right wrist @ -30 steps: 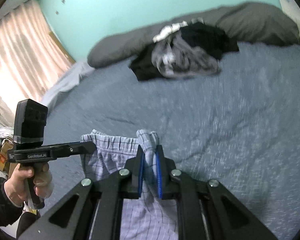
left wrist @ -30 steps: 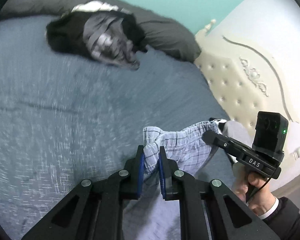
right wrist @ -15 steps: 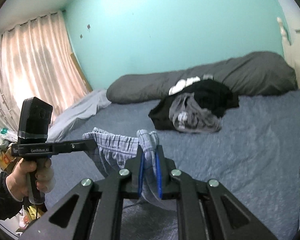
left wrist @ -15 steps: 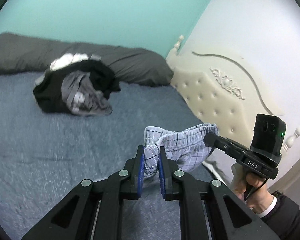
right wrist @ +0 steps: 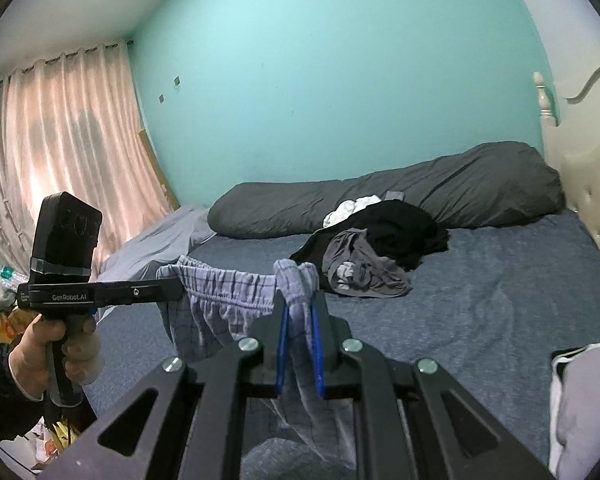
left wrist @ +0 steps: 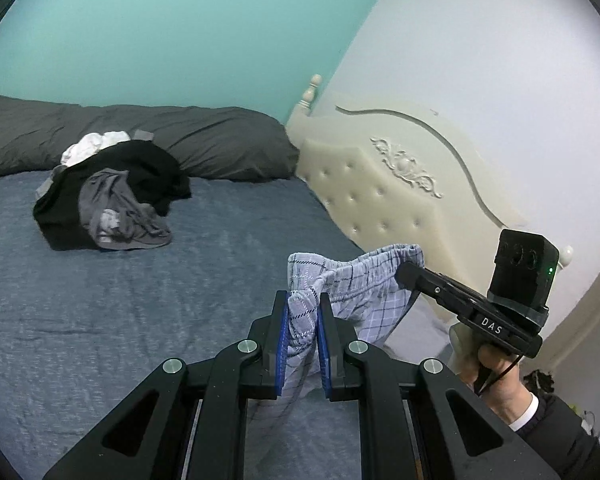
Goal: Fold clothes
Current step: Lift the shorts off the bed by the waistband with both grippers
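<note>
- Left tool [left wrist: 303, 334]: black frame with blue pads, clenched on a bunched corner of the checked shorts [left wrist: 364, 292]; fabric fills the gap between the pads and hangs below them.
- Right tool [right wrist: 299, 344]: same make, clenched on the other bunched corner of the checked shorts; cloth trails down between its arms.
- Checked shorts: pale blue-grey with a dark check, elastic waistband stretched between the two tools, lifted clear of the bed [left wrist: 180, 300] near its near edge, towards the headboard side; legs hang loose beneath.
- Right hand [left wrist: 484, 364]: wraps the pistol grip of the right tool, dark sleeve with a white cuff behind it; seen from the left wrist view.
- Left hand [right wrist: 52, 348]: wraps the grip of the left tool, dark sleeve behind; seen from the right wrist view.
- Bed: blue-grey cover, lightly creased.
- Clothes pile [left wrist: 112, 196]: black, grey and white garments heaped near the far edge of the bed, well apart from the shorts, touching the grey bolster [left wrist: 204, 144].
- Grey bolster: lies along the far edge, against the turquoise wall [right wrist: 320, 80].
- Headboard [left wrist: 400, 188]: cream, tufted, with carved scrollwork, at the bed's right edge.
- Curtain [right wrist: 56, 152]: pale pink, drawn, beyond the left edge.
- White-and-grey garment [right wrist: 580, 404]: at the near right corner, partly out of frame.
</note>
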`<state>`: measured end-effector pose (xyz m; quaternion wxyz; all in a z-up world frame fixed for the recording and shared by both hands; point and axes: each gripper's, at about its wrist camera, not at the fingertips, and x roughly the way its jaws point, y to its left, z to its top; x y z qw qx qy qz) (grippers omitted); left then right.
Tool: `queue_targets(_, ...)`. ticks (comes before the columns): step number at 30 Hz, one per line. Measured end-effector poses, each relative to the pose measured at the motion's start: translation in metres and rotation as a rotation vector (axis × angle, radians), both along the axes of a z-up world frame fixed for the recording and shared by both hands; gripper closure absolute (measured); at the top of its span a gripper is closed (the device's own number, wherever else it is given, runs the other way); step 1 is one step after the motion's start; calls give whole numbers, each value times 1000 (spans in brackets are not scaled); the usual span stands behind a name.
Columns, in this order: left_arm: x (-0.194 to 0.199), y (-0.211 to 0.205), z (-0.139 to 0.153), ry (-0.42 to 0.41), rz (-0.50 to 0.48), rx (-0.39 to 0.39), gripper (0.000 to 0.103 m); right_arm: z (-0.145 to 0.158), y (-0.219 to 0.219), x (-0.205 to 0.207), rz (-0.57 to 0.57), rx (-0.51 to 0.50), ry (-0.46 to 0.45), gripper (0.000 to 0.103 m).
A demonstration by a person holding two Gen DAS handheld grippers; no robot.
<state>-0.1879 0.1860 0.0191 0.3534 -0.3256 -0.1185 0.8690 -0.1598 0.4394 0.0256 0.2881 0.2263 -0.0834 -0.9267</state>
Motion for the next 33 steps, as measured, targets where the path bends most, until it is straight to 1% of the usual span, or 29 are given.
queue_targets(7, 21, 58, 10, 13, -74, -7, 89, 15, 51, 31, -57, 6, 12, 93)
queue_targets(14, 32, 114, 13, 18, -137, -12, 89, 25, 104, 55, -118, 12, 17, 93)
queue_targets(22, 40, 177, 7, 8, -196, -15, 89, 26, 159, 81, -183, 21, 15, 93)
queue_targets(33, 56, 269, 9, 8, -292, -25, 90, 26, 242, 115, -283, 18, 13, 93)
